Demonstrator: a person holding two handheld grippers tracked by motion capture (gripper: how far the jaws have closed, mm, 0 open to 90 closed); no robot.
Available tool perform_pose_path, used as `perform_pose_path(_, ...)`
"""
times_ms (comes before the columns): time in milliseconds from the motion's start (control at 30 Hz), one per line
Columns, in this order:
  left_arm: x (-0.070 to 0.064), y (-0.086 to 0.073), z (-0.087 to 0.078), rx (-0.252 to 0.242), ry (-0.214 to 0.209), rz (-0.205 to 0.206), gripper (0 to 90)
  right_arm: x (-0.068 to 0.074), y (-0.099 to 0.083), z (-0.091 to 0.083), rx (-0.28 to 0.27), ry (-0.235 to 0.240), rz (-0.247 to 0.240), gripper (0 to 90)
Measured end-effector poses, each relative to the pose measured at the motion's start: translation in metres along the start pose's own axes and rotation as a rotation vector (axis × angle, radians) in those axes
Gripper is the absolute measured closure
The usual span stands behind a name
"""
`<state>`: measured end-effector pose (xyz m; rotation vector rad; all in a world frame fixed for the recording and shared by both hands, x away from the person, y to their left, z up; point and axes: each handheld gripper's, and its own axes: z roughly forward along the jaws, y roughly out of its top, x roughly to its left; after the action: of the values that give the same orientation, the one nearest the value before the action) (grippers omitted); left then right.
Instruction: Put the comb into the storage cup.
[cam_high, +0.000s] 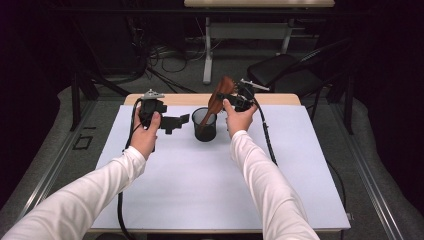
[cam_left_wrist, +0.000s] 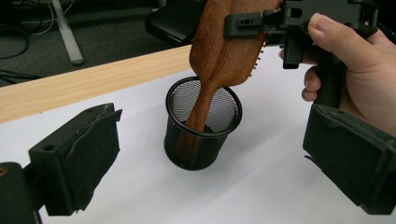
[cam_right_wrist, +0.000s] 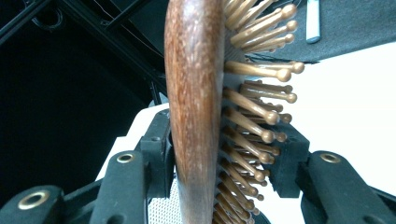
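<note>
While the right gripper (cam_high: 231, 96) clamps the head of a wooden hairbrush (cam_high: 218, 100) in the high view, the brush leans with its handle down inside a black mesh cup (cam_high: 204, 125) standing on the white table (cam_high: 200, 190). Just to the cup's left, the left gripper (cam_high: 177, 121) points toward it with its jaws spread wide and nothing between them.

Seen from the left gripper view, the cup (cam_left_wrist: 201, 135) stands upright between the two wide-apart jaws, touching neither. The brush (cam_left_wrist: 219, 56) slants up to the right, its handle resting against the cup's inner wall, and the right gripper (cam_left_wrist: 261, 28) grips its head from the bristle side and the back.

Looking along the right gripper view, the brush (cam_right_wrist: 194, 107) rises edge-on, its smooth back to the left and pins to the right. Both jaws press against it, and the cup's mesh rim (cam_right_wrist: 161, 210) shows below.
</note>
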<state>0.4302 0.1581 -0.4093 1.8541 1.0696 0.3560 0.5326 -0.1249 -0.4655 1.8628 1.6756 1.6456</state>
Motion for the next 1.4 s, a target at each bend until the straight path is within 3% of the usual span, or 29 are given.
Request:
perform_pose_path(267,-0.001,-0.001,0.002,0.007,-0.002,0.003,3.9,-0.004,-0.003,0.000,-0.012,0.020,0.000,48.3)
perform_pose_path(467,-0.005,-0.001,0.004,0.013,-0.006,0.010,3.9,-0.004,-0.003,-0.002,0.005,0.035,-0.049,47.2)
perform_pose_path(733,-0.007,-0.002,0.004,0.014,-0.008,0.016,3.9,-0.005,-0.004,-0.004,0.015,0.037,-0.067,46.2)
perform_pose_path(1400,-0.008,-0.004,0.006,0.023,-0.012,0.017,3.9,-0.010,-0.003,-0.006,0.051,0.050,-0.069,44.7)
